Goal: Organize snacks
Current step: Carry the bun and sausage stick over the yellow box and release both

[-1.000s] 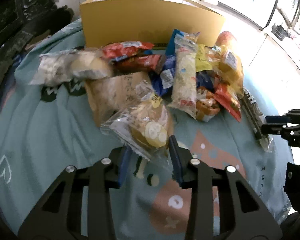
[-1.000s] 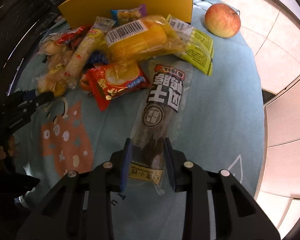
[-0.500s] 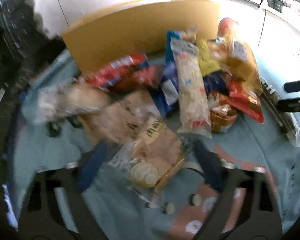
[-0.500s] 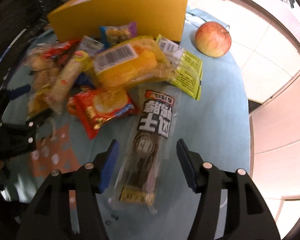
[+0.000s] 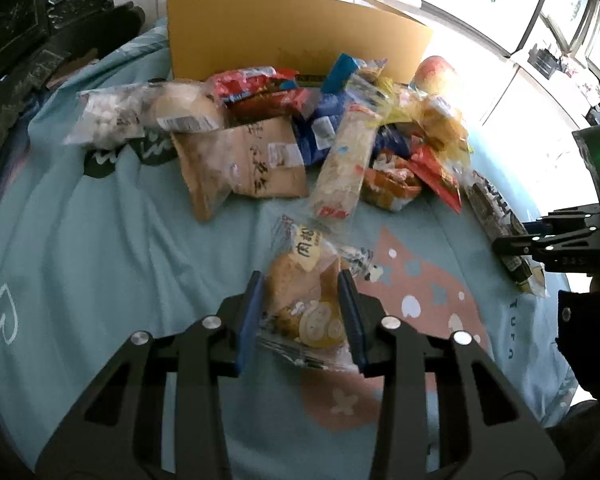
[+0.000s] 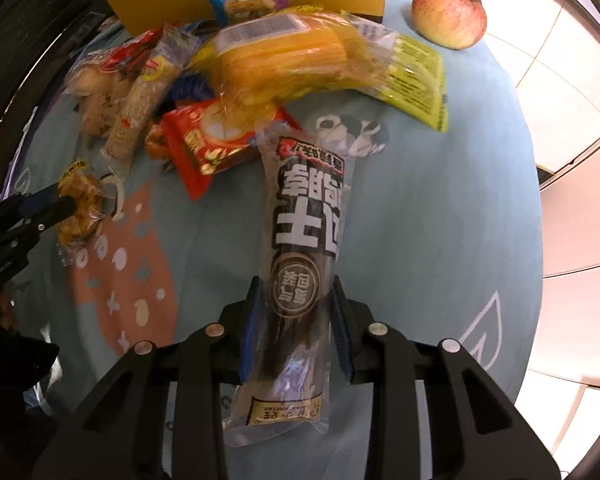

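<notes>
A clear pack of small filled buns (image 5: 306, 256) lies on the teal cloth between the blue pads of my left gripper (image 5: 300, 280). Its jaws are closing and the pads press the pack's sides. A long dark bread pack with big white lettering (image 6: 306, 208) points away from my right gripper (image 6: 294, 284). Those jaws are closing too, and they squeeze the pack near its lower end. Each gripper shows in the other's view: the right gripper (image 5: 516, 236) at the right edge, the left gripper (image 6: 60, 204) at the left edge.
A heap of snack bags (image 5: 340, 132) lies in front of an upright yellow cardboard box (image 5: 292, 36). It includes a brown paper pack (image 5: 240, 164), a yellow cake pack (image 6: 292, 52) and a red bag (image 6: 208, 140). An apple (image 6: 450, 14) sits far right near the round table's edge (image 6: 536, 200).
Half a second ago both grippers stood wide open around their packs. Both have since closed back onto them. The bun pack now lies further from the pile.
</notes>
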